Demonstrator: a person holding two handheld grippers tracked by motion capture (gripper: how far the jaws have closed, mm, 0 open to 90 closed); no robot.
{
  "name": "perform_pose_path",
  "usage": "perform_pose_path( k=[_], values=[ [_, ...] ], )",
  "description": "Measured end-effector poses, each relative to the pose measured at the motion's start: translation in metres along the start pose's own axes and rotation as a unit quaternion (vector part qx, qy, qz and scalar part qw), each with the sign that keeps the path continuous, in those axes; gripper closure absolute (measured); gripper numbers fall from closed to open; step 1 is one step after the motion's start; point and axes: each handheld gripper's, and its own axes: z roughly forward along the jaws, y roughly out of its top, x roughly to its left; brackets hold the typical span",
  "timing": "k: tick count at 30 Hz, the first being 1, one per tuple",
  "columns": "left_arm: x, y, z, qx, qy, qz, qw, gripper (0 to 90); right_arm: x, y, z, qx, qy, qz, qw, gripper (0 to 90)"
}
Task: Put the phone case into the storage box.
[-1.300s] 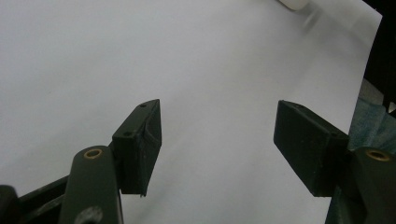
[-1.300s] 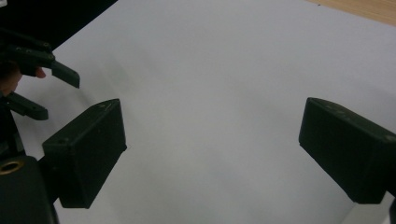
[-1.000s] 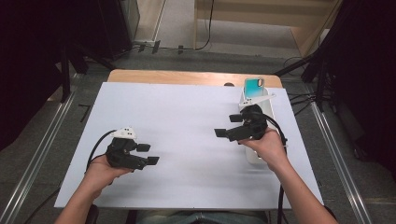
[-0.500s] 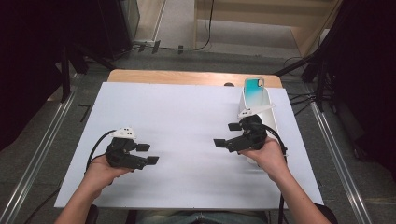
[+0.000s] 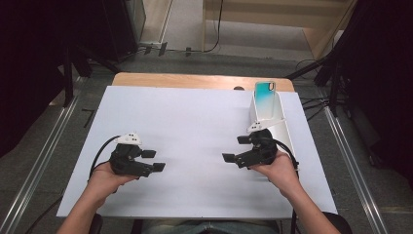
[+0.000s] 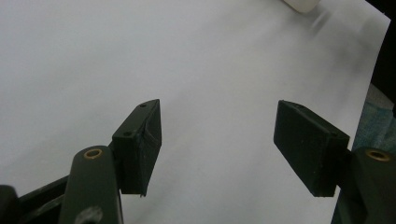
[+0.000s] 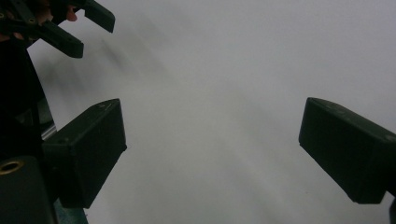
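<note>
Two grippers, left gripper [image 5: 152,160] and right gripper [image 5: 237,148], jaws spread, empty; teal-backed phone [image 5: 266,92] leaning upright in white stand [image 5: 280,127].

We have drawn our right gripper [image 5: 234,148] back toward us and a little inward from the white stand [image 5: 272,124] at the table's far right. A second ago it sat against the stand, just below the phone [image 5: 265,92] leaning there; half a second ago it had already slid nearer to us. Now it sits beside the stand's near end, its jaws apart and empty, pointing left across the white sheet [image 5: 195,122].
</note>
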Motion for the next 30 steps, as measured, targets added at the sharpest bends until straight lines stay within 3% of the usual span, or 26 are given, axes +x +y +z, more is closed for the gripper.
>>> perform_pose_path(
  k=[30],
  values=[
    [0.0, 0.0, -0.001, -0.001, 0.005, 0.002, 1.0, 32.3, 0.007, -0.048, -0.009, -0.019, 0.01, -0.058, 0.9981, 6.6]
  ],
)
